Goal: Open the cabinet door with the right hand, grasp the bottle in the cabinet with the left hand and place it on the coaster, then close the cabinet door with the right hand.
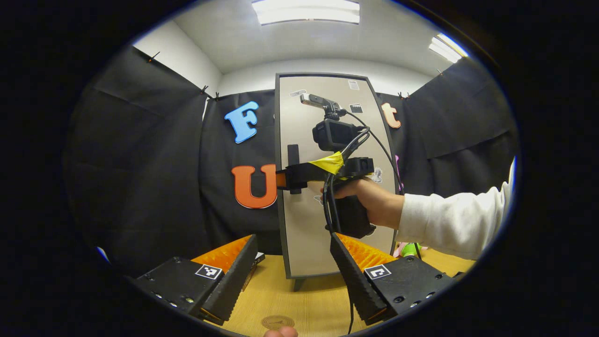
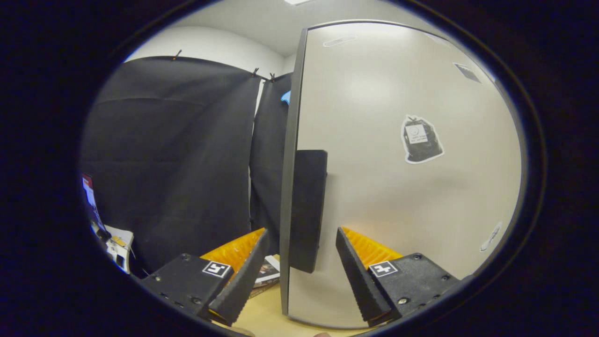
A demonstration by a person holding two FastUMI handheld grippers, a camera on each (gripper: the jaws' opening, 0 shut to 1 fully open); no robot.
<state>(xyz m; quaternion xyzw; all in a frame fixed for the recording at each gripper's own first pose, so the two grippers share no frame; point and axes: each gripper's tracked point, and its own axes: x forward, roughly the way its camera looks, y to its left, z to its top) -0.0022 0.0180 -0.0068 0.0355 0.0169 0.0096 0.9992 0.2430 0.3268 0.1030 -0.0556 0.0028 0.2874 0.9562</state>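
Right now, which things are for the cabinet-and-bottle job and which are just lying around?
For the job:
- cabinet door, shut
- door handle, between the right gripper's open jaws
- coaster on the table
- left gripper, jaws open

Just lying about:
- booklet by the cabinet's foot
- green and pink things behind the sleeve

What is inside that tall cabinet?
Its contents cannot be seen: the cabinet door is shut. The right hand-held gripper is open around the black handle, not yet gripping.
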